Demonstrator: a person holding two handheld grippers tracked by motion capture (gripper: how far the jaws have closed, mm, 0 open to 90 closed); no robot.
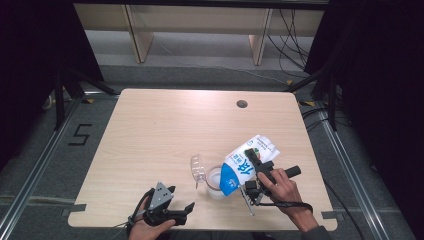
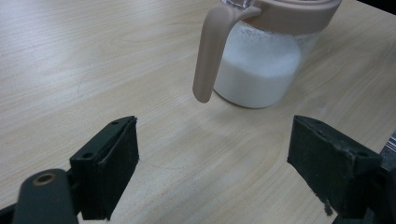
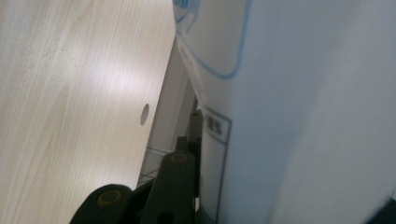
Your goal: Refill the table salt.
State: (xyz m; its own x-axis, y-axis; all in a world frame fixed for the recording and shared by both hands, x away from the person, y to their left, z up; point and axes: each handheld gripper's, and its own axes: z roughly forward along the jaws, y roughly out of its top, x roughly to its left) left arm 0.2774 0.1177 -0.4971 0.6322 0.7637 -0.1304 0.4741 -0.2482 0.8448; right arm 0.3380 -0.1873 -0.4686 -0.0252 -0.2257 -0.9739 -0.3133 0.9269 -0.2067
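The right gripper clenches the milk carton, tilted over the glass jug at lower centre of the counter; keep the tilt slow and the spout over the mouth. The left gripper rests released, lower left. The spout and stream are hidden; the jug's open lid is hard to make out.
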